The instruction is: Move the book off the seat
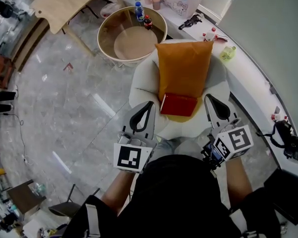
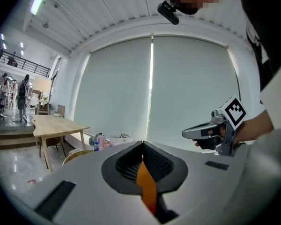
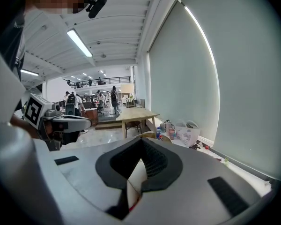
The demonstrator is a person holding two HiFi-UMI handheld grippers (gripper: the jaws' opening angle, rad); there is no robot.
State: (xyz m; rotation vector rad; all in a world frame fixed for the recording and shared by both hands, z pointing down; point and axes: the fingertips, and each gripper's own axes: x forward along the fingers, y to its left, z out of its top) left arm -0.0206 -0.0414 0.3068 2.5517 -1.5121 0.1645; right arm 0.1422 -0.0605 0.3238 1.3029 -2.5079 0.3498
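Closed and empty, the left hand-held gripper and right hand-held gripper flank the red book on the seat, seemingly lining up a grasp.

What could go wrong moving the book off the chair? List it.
Both the left tongs and right tongs are shut, apart from the red book; unopened, they might only shove it. The book lies flat on the chair, leaving little edge to pinch. It lies at the foot of the orange cushion, which could tip forward.
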